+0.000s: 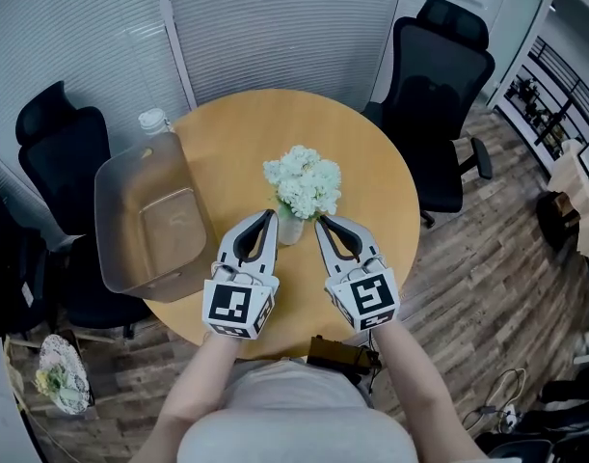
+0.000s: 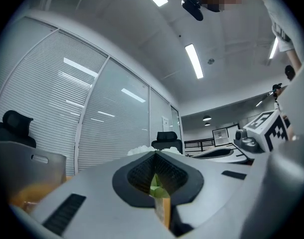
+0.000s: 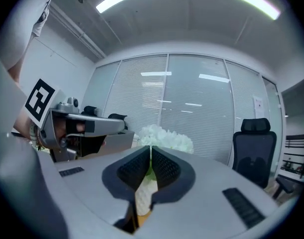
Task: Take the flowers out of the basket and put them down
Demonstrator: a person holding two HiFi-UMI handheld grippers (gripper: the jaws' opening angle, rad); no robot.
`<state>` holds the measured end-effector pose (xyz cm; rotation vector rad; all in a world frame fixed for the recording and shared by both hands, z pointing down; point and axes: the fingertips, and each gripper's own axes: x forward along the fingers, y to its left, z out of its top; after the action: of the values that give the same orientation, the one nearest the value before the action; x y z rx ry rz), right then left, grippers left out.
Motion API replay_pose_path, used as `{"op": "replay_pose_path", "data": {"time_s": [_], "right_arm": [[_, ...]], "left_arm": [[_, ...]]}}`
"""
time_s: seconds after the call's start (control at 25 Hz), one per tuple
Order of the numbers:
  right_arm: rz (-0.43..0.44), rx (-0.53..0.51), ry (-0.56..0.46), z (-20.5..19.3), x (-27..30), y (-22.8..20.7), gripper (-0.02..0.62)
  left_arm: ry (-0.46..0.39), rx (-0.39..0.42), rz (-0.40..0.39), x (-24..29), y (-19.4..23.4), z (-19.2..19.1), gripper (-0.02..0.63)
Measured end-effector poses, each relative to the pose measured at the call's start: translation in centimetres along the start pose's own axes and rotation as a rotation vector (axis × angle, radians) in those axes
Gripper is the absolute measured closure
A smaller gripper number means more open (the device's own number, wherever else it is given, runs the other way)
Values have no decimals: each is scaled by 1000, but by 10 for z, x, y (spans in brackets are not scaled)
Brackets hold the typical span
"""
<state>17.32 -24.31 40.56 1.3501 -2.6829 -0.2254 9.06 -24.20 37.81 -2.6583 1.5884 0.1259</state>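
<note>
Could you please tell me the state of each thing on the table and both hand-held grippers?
basket: upright, empty
flowers: standing upright on the table, outside the basket
bottle: upright
left hand-held gripper: shut, empty
right hand-held gripper: shut, empty

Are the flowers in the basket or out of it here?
Out: the white flowers stand on the wooden table, beside the empty basket.

Looks like an office meeting room: round wooden table [image 1: 236, 133], black swivel chair [image 1: 439, 75] at 2 o'clock, second chair [image 1: 58, 152] at 9 o'clock, glass walls hung with blinds [image 1: 275, 17] at 12 o'clock, strip lights [image 2: 194, 61] overhead, plank floor [image 1: 487, 249] beneath.
</note>
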Motion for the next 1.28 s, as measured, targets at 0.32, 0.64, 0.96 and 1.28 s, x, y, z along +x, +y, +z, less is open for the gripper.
{"op": "replay_pose_path", "data": {"time_s": [0.32,0.64,0.96,1.28], "right_arm": [[-74,-20,-62,44,-8,-15,572],[-173,-40,-83,72,-8,-25,572],[-225,-30,-124,94,-2,-30,574],[-268,-35,-197,106,-6,-30,574]], "left_arm": [[-35,29,-11,6,-2,18,603],[-80,43,-23,11,-3,43,603],[-120,46,-16,17,1,63,603],[-135,95,-22,17,-3,74,603]]}}
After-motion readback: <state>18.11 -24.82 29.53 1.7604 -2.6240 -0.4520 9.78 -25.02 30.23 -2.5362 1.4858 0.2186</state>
